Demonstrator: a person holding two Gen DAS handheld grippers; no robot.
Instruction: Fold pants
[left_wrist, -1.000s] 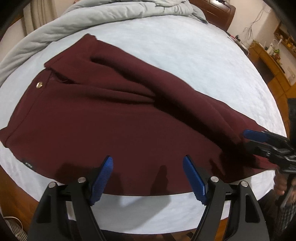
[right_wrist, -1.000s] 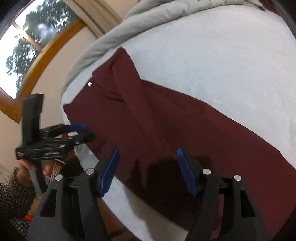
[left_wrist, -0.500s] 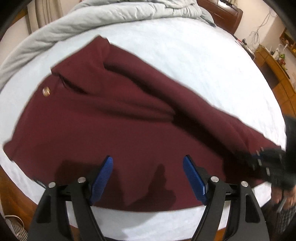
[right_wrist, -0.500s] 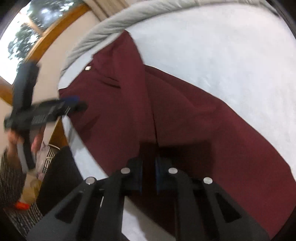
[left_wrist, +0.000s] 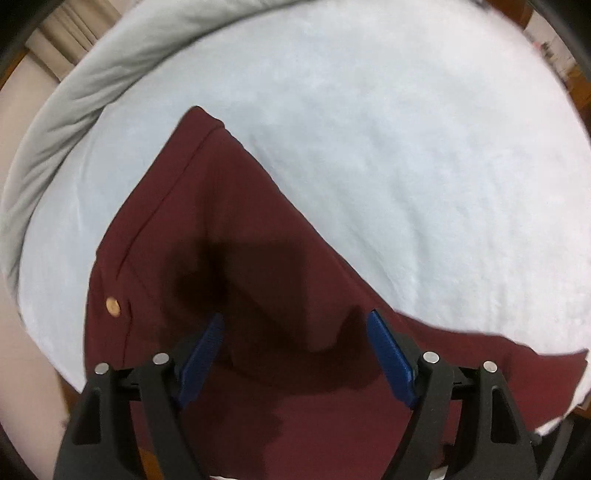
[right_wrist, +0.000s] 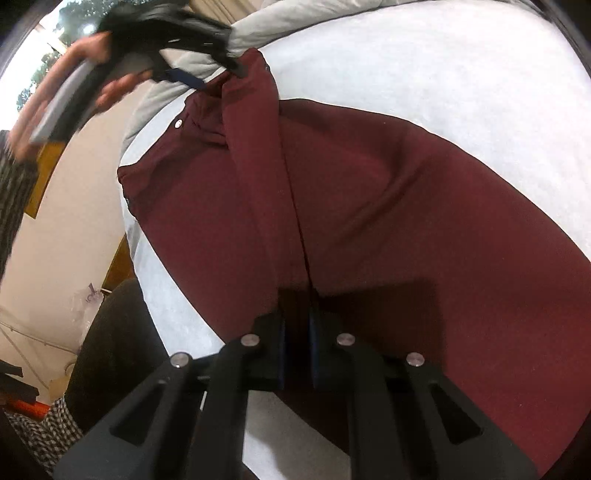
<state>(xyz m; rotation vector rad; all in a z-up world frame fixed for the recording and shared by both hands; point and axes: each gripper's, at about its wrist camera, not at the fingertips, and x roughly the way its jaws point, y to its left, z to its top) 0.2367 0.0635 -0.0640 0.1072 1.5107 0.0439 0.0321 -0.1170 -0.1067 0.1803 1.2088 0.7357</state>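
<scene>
Lengthwise, the maroon pants (right_wrist: 369, 206) lie flat on the pale bed (right_wrist: 443, 66), their long axis running in the right wrist view from the waistband at about 11 o'clock down to the leg ends at about 5 o'clock, out of frame. The right tool (right_wrist: 296, 350) sits at the near end of that axis, at 6 o'clock, its two fingers drawn almost together over the crease where one leg overlaps the other; the cloth appears pinched between them, though the contact itself lies in shadow. The left tool (right_wrist: 207, 79) is at the far end, up at 11 o'clock, just over the waistband corner beside the grey duvet (right_wrist: 258, 26).

From the left wrist view the left tool (left_wrist: 295, 354) has its jaws wide apart and holds nothing. The waistband button (left_wrist: 112, 306) shows at 9 o'clock of it, and the upper waist corner at 12 o'clock.

So each tool is nearest one end. The left hand (right_wrist: 92, 62) is reached high and away from the body, blurred with motion; the right is held low and close. My judgement: the left tool needs to take the waist before a fold along the length can go.
</scene>
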